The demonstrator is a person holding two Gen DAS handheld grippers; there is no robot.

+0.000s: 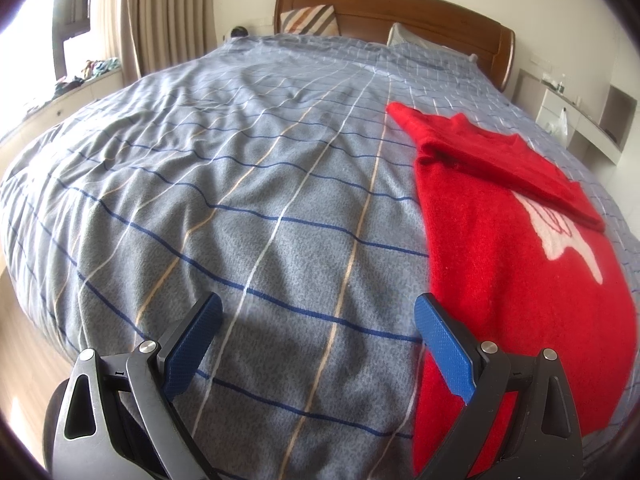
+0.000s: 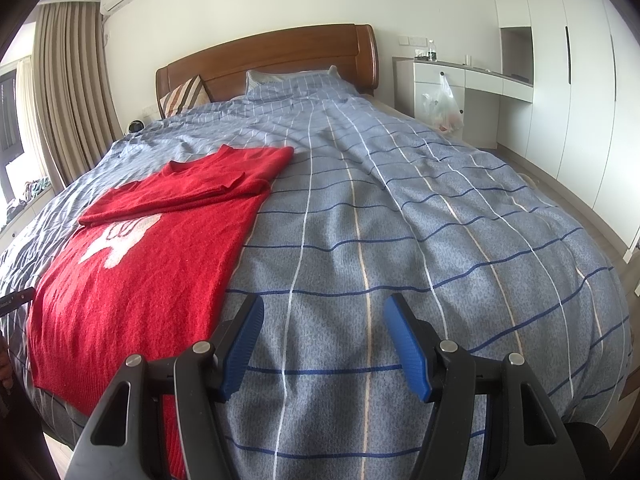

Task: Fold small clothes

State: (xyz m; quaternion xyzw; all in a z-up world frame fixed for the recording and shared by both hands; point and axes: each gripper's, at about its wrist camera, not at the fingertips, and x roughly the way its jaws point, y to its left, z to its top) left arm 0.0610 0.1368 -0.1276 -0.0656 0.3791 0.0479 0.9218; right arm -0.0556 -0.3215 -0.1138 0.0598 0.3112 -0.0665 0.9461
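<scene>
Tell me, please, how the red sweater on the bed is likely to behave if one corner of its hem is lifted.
The red sweater would probably droop limply: its sleeves already lie folded flat across the chest. The fuzzy knit looks grippy, so it likely won't slip from the jaws. It may drag on the plaid duvet.

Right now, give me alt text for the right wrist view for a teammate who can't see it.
A red sweater with a white motif lies flat on the blue checked bedspread, sleeves folded across its chest. The open right gripper hovers beside its hem, holding nothing. Wooden headboard behind.
</scene>
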